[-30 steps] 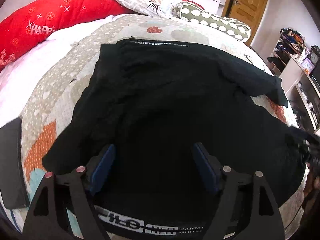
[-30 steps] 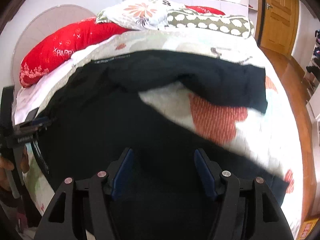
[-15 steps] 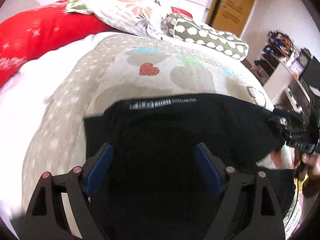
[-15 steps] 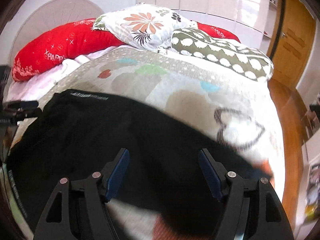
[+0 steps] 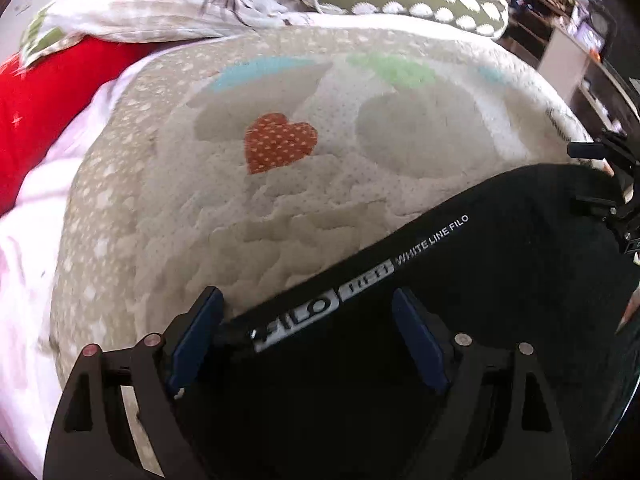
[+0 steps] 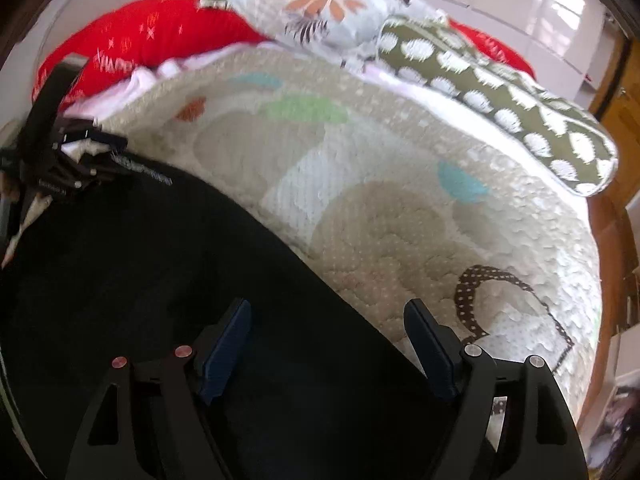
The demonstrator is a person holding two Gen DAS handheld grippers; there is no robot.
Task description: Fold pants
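Lying on the quilted bedspread point(image 5: 304, 208), the black pants point(image 5: 460, 320) have their printed waistband point(image 5: 360, 284) running across the top edge. Behind: red pillow point(image 6: 160, 40), floral pillow point(image 6: 320, 4), green dotted pillow point(image 6: 520, 108), w/ a wooden door point(image 6: 616, 108) at far right. Nothing blocks the cloth. Left gripper point(image 5: 308, 340) jaws spread, just been opening, waistband btwn them but not pinched. Right gripper point(image 6: 332, 344) jaws also spread, just been opening, over the pants' edge, pads clear of the fabric.
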